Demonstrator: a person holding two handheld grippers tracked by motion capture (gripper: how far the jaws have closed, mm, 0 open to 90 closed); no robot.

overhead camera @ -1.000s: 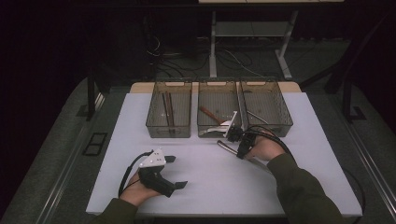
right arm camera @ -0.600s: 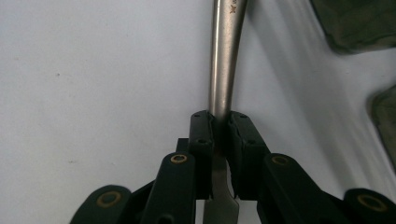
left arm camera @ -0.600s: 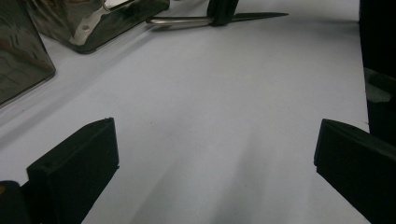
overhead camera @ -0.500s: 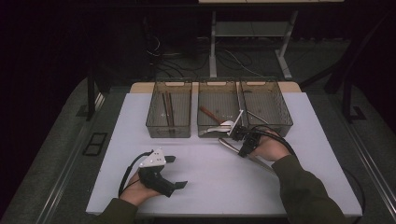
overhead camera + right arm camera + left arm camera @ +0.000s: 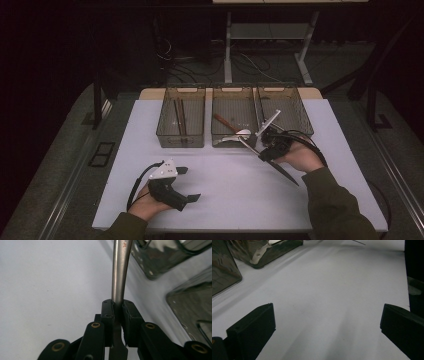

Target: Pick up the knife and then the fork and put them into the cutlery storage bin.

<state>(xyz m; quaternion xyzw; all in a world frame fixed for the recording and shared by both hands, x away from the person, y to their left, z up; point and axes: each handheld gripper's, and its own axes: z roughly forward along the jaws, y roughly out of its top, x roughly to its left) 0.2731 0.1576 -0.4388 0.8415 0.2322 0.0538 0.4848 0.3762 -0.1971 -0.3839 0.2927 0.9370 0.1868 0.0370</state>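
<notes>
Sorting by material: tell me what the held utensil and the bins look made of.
Utensil: likely stainless steel; smooth grey handle with a soft sheen, clamped in the right gripper. Bins: probably smoky translucent plastic, since contents show through the walls.

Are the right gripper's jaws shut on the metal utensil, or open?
Shut: the right gripper clamps the metal utensil's handle between both jaws.

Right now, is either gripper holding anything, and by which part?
The right gripper is shut on a metal utensil, clamped partway along its slim handle, with metal sticking out on both sides of the pads. The left gripper stands open over the table, holding nothing.
</notes>
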